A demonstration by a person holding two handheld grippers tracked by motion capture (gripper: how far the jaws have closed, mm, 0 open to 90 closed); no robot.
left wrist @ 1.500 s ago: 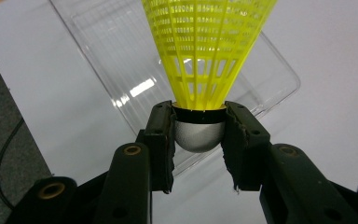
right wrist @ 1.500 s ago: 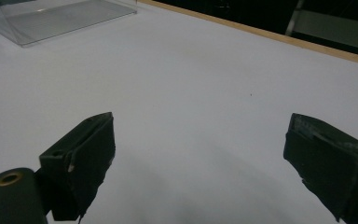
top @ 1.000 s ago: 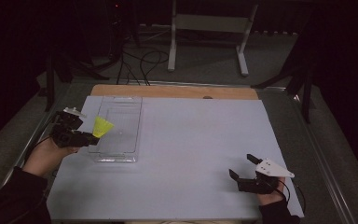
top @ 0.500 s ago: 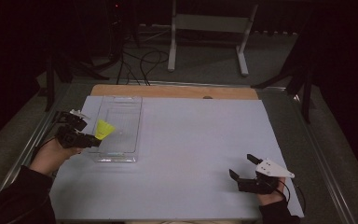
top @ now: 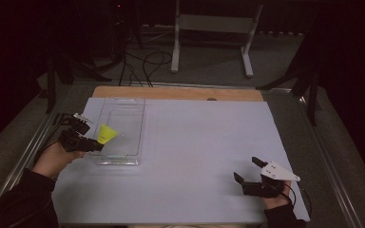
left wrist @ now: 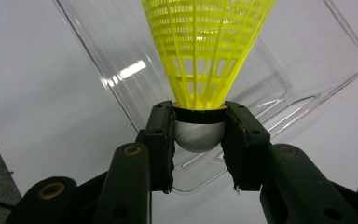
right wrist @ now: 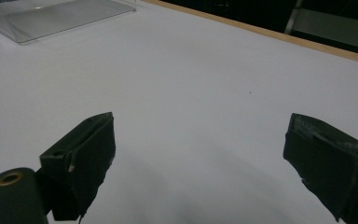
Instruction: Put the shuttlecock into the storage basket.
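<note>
A white table top [top: 185, 156] covers most of the high view, with a strip of bare wood [top: 171, 93] along its far edge and a metal stand [top: 214, 28] on the dark floor beyond it.

On the left part of the table lies a clear plastic tray [top: 121, 130], long and shallow, its long side running away from the person. In the left gripper view its rounded corner and ribbed floor [left wrist: 121, 56] show behind the jaws, and in the right gripper view its near edge [right wrist: 51, 18] sits far off at the upper left.

The left gripper [top: 91, 145] is held at the tray's near left side, just above the rim. Its jaws are pinched on a yellow shuttlecock [top: 107, 134]: the two black pads press on either side of the grey rounded cork [left wrist: 199, 133], and the yellow mesh skirt [left wrist: 207, 46] fans away from the jaws, out over the inside of the tray.

The right gripper [top: 248, 172] rests low near the table's near right corner, well apart from the tray and the shuttlecock. Its jaws stand spread wide, and between them there is bare white table [right wrist: 196, 154].
</note>
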